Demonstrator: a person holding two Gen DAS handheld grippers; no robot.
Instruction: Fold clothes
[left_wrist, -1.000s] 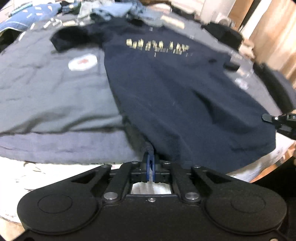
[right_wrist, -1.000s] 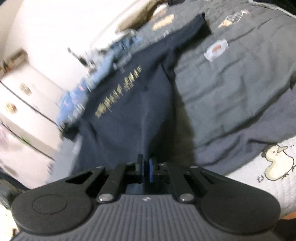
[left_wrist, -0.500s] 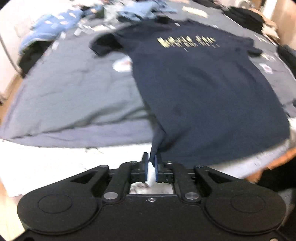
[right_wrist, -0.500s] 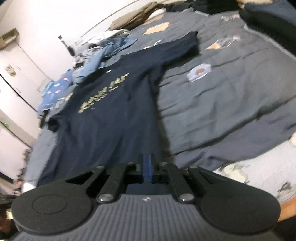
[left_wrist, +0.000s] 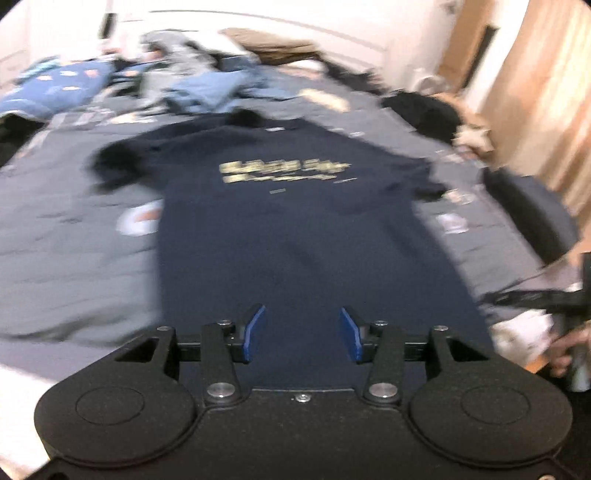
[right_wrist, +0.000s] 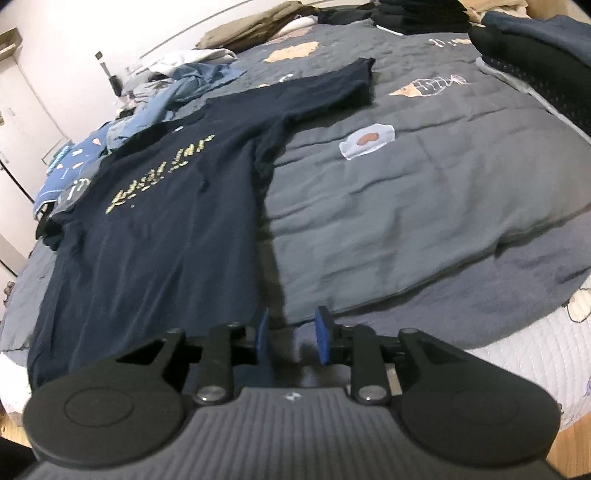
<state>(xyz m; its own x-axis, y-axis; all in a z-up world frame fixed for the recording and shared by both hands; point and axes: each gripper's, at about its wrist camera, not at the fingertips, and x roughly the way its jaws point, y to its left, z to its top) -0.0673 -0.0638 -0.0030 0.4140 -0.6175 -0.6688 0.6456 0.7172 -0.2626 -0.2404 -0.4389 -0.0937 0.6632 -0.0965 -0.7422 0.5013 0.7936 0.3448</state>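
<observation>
A navy T-shirt (left_wrist: 295, 236) with gold lettering (left_wrist: 284, 170) lies spread flat, front up, on the grey duvet (left_wrist: 74, 266), collar at the far end. My left gripper (left_wrist: 303, 332) hovers above the middle of the near hem; its jaws are opening and nothing is between the blue pads (left_wrist: 255, 332). In the right wrist view the same T-shirt (right_wrist: 166, 229) stretches away to the left. My right gripper (right_wrist: 291, 334) sits just off the shirt's near right corner, over the duvet (right_wrist: 406, 206); its jaws are opening too, with nothing between them.
Blue and pale clothes (right_wrist: 173, 92) are heaped beyond the collar. Dark folded garments (right_wrist: 417, 14) are stacked at the far right of the bed. A white quilted mattress cover (right_wrist: 535, 354) shows along the near edge. A hand (left_wrist: 565, 350) is at the right margin.
Both grippers were shut on the shirt's near hem and have let it go and opened. The left one rose and shifted over the hem's middle. The shirt now lies flat.
</observation>
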